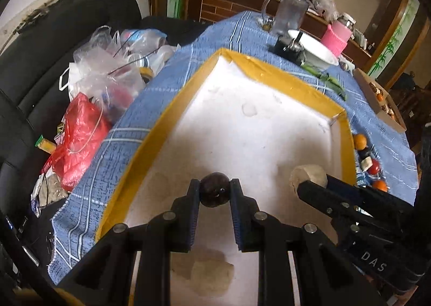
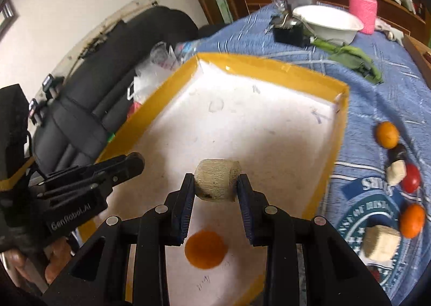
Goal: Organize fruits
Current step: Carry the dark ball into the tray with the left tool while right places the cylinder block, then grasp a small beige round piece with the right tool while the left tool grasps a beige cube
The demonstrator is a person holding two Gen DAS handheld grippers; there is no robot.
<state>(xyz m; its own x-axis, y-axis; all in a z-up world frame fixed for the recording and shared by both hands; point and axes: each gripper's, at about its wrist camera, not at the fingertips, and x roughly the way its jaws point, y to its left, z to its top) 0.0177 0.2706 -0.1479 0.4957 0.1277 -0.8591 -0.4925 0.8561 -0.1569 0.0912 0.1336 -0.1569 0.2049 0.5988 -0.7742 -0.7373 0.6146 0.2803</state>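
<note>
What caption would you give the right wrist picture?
Right gripper holds a pale cut fruit chunk over the yellow-rimmed tray, above an orange fruit already inside.

A yellow-rimmed white tray (image 1: 293,74) sits on a blue checked cloth (image 1: 215,34) near a pink-sleeved bottle (image 1: 336,36).

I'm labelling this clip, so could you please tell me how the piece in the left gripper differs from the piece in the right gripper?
The dark fruit in the left gripper is round, smooth and deep brown-purple; the pale chunk in the right gripper is beige, blocky and rough-textured. The dark fruit looks smaller between its fingers than the pale chunk does. Both are clamped between the pads, above the white floor of the yellow-rimmed tray.
</note>
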